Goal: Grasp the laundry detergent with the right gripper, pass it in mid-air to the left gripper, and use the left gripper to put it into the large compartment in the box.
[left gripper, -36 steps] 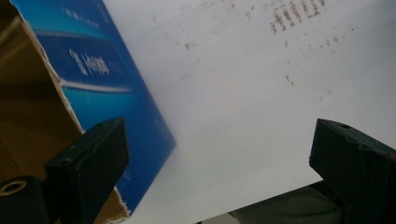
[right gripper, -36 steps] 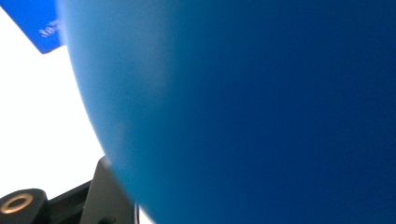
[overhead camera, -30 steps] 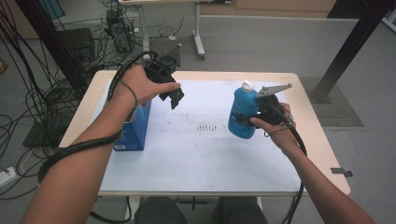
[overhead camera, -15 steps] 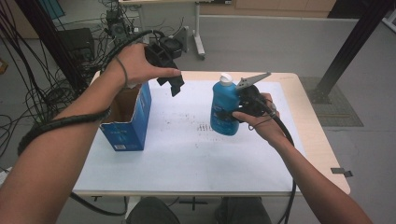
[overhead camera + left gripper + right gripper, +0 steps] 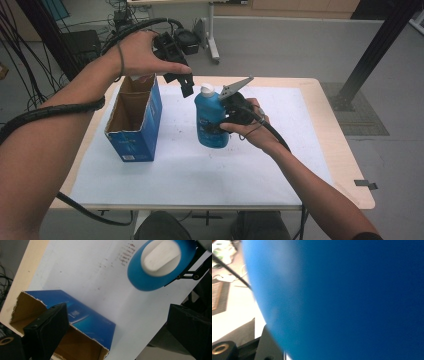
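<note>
A: Where is the blue bottle (image 5: 212, 120)?
B: Mid-table, clamped upright by the right gripper (image 5: 220, 116). Bare white table (image 5: 210, 175) spreads toward six o'clock.
A: And the left gripper (image 5: 182, 82)?
B: Jaws spread wide, empty, held above the open box (image 5: 135, 120), at the bottle's nine o'clock.

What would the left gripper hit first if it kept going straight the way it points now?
Probably the white table cover between the open box and the blue bottle. The left gripper points down at that bare gap, though depth is unclear.

Bottle (image 5: 342, 297) — blurred, edges cropped.
</note>
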Demonstrator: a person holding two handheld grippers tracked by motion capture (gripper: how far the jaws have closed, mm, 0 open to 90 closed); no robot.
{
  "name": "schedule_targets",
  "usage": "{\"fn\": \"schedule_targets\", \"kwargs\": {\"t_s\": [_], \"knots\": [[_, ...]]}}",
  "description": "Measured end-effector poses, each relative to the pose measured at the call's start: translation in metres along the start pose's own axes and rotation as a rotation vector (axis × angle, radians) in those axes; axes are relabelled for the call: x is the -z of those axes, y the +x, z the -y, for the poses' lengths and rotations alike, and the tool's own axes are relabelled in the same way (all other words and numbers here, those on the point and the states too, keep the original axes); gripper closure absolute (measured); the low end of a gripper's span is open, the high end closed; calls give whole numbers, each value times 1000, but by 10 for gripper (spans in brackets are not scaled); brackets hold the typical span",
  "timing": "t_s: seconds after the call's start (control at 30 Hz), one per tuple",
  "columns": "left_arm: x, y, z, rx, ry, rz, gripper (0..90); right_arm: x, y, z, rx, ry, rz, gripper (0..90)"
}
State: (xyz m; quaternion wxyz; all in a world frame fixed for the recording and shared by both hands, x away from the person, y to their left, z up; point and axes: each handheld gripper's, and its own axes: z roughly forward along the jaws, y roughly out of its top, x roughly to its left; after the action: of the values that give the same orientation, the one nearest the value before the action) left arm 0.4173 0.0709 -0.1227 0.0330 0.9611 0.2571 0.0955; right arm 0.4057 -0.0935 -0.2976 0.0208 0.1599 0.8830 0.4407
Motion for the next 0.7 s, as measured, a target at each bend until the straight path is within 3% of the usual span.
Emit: {"fn": "schedule_targets", "kwargs": {"t_s": [0.3, 0.47, 0.7], "knots": [[0, -14, -1, -87, 24, 51, 54, -19, 10, -1, 86, -8, -99, 438], [-4, -20, -3, -125, 41, 60, 52, -21, 12, -1, 107, -25, -119, 438], [-16, -27, -6, -169, 71, 140, 47, -21, 13, -5, 145, -58, -170, 438]]}}
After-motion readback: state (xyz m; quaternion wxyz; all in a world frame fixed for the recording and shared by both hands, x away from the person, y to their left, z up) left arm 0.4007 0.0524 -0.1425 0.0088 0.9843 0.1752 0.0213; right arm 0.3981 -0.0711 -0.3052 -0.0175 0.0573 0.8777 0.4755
